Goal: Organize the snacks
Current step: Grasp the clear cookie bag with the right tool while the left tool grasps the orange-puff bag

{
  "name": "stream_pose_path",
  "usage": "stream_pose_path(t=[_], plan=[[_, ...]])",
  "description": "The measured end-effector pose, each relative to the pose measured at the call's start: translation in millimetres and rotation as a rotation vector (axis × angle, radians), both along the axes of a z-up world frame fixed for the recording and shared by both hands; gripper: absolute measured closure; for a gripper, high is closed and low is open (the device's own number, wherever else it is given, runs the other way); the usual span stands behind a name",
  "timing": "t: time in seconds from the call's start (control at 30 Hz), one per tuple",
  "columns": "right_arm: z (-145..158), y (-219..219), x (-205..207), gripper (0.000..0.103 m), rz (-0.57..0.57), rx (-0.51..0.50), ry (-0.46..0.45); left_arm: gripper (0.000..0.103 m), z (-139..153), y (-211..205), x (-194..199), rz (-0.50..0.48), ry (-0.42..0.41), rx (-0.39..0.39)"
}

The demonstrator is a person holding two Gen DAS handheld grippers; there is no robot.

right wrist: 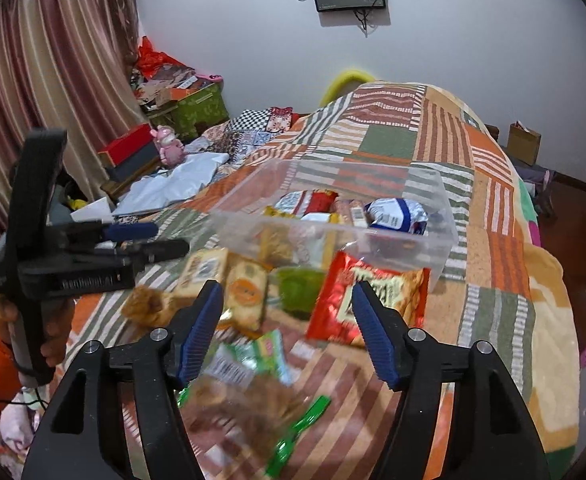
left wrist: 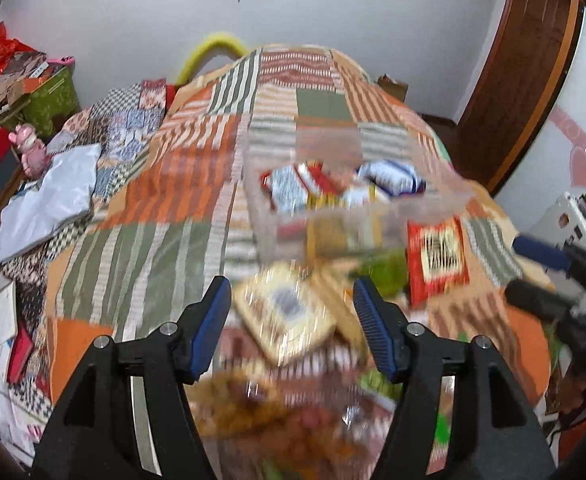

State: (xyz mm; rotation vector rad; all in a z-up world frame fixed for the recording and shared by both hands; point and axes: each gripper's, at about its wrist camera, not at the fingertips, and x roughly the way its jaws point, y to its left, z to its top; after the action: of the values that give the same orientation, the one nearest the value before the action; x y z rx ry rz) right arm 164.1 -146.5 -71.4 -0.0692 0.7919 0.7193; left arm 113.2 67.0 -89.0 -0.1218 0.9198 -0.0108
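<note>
Sorting step in hand, between picks. Far left, off the bed's edge: clutter of boxes and a white plastic bag (right wrist: 177,184), not part of the work. Left hand-held gripper (left wrist: 291,306) hovers with jaws apart and nothing between the pads; below it lies a tan cracker packet (left wrist: 289,316), blurred. In the right wrist view this same tool shows at left, held by a hand (right wrist: 53,336). Centre: loose snacks piled on the patchwork blanket (right wrist: 501,280) at the near side of the bed: cracker packets, a green cup-like item (right wrist: 299,290), a green-labelled pack (right wrist: 253,356), a bag of brown pieces nearest the camera. Clear plastic bin (right wrist: 433,240) sits just beyond the pile and already holds several packs, including a blue-and-white one (right wrist: 397,212). Right hand-held gripper (right wrist: 287,314) also stands open and empty, aimed between the cracker packets and the red bag (right wrist: 367,300), which leans against the bin's near wall. Judgement: next move calls for lowering onto one packet, closing, and lifting over the near rim. Right of the bin the blanket is bare, with free room; the bed falls away at far right.
</note>
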Motion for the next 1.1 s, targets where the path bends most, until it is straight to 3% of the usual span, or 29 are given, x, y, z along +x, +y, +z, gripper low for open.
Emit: stream_pose_path(t=[0.43,0.7,0.9,1.1], plan=[[-22,4,-49,0.035,0.051,-0.061,0.03,0.035,-43,2,-77,-0.006,0.135,-0.007],[-42,-6,-61,0.035,0.052,-0.106,0.068,0.035,-50,5,-109,-0.026,0.149,0.004],[-52,-8,-60,0.035,0.058,-0.133,0.093,0.035,-53,3,-117,-0.072,0.163,0.022],[-56,3,-48,0.035,0.078,-0.137,0.111,0.035,-65,-9,-95,-0.088,0.181,0.039]])
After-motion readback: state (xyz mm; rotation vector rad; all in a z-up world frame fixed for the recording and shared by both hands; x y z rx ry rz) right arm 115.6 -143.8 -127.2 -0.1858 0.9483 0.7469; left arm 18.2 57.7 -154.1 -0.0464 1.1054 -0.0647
